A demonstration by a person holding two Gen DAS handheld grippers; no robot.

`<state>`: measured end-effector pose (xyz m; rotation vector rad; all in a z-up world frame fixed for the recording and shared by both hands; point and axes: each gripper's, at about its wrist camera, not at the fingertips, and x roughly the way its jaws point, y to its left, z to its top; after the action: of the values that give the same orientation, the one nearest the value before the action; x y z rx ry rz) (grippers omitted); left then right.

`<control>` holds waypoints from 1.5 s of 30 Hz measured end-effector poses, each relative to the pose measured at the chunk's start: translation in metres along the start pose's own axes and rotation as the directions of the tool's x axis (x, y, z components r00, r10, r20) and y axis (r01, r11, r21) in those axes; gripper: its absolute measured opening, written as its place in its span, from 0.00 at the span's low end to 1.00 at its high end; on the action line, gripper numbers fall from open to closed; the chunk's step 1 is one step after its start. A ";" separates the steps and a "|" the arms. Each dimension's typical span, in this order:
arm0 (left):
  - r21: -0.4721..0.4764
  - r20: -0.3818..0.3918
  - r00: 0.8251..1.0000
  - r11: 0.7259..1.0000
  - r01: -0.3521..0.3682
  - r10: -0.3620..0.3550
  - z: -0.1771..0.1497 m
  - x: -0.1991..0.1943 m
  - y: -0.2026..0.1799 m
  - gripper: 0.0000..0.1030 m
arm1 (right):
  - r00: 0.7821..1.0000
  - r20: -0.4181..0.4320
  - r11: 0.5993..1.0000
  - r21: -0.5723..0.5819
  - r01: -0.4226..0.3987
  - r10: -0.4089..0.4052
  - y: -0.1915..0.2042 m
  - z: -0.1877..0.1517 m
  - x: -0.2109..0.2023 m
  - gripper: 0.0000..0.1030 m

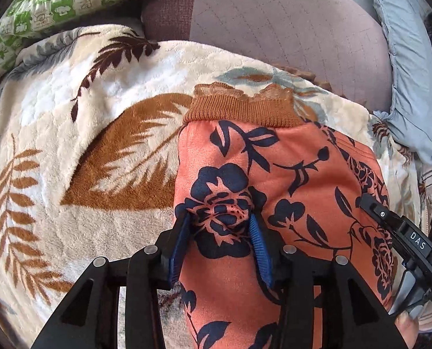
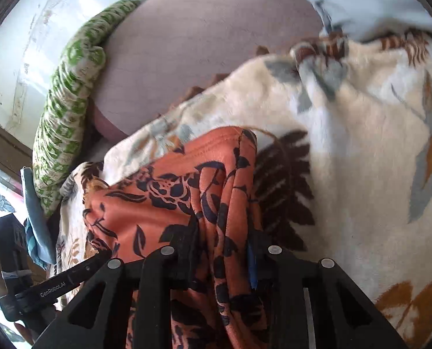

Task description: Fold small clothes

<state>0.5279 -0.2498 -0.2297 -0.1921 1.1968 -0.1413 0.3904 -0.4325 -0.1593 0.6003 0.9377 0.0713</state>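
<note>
An orange garment (image 1: 277,180) with a dark blue flower print and a brown ribbed cuff (image 1: 239,110) lies on a cream leaf-patterned blanket (image 1: 79,157). My left gripper (image 1: 220,221) is shut on a bunched fold of the garment, with cloth pinched between its blue pads (image 1: 181,241). In the right wrist view the same garment (image 2: 163,200) hangs gathered between the fingers of my right gripper (image 2: 224,250), which is shut on it. The right gripper's body also shows at the right edge of the left wrist view (image 1: 404,238).
A green and white checked pillow (image 1: 50,3) lies at the far left; it also shows in the right wrist view (image 2: 67,116). A mauve cushion (image 1: 288,29) sits behind the blanket. A pale blue cloth (image 1: 404,67) lies at the far right.
</note>
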 end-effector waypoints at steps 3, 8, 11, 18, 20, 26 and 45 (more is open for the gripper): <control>0.012 -0.004 1.000 1.000 -0.004 0.004 -0.004 -0.010 -0.002 0.41 | 1.000 -0.002 1.000 -0.010 0.023 -0.023 0.011 0.000 -0.015 0.33; -0.011 0.045 0.998 0.999 0.041 -0.040 -0.035 -0.061 0.009 0.42 | 0.994 0.101 0.998 -0.042 0.051 -0.046 0.023 -0.038 -0.080 0.45; 0.009 0.063 0.998 1.000 0.005 -0.005 -0.068 -0.085 0.011 0.48 | 0.994 0.091 0.997 -0.034 0.069 -0.065 0.024 -0.075 -0.108 0.57; 0.025 0.072 0.997 0.999 -0.036 0.034 -0.137 -0.128 0.011 0.54 | 0.992 0.002 0.990 -0.061 0.129 -0.129 0.025 -0.150 -0.148 0.69; 0.029 0.072 0.997 0.999 -0.044 0.041 -0.150 -0.138 0.011 0.56 | 0.990 -0.014 0.988 -0.053 0.142 -0.143 0.025 -0.159 -0.157 0.75; 0.040 0.113 0.991 0.996 -0.079 0.074 -0.166 -0.182 0.013 0.57 | 0.988 0.025 0.987 -0.033 0.156 -0.155 0.028 -0.164 -0.182 0.83; -0.253 -0.049 0.963 0.936 0.245 -0.265 -0.155 -0.134 0.030 0.59 | 0.998 -0.019 0.992 0.116 0.058 -0.057 -0.025 -0.119 -0.127 0.84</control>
<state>0.3355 -0.2033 -0.1688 -0.5651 1.2668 -0.2301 0.2170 -0.4384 -0.1311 0.6808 0.9783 -0.0306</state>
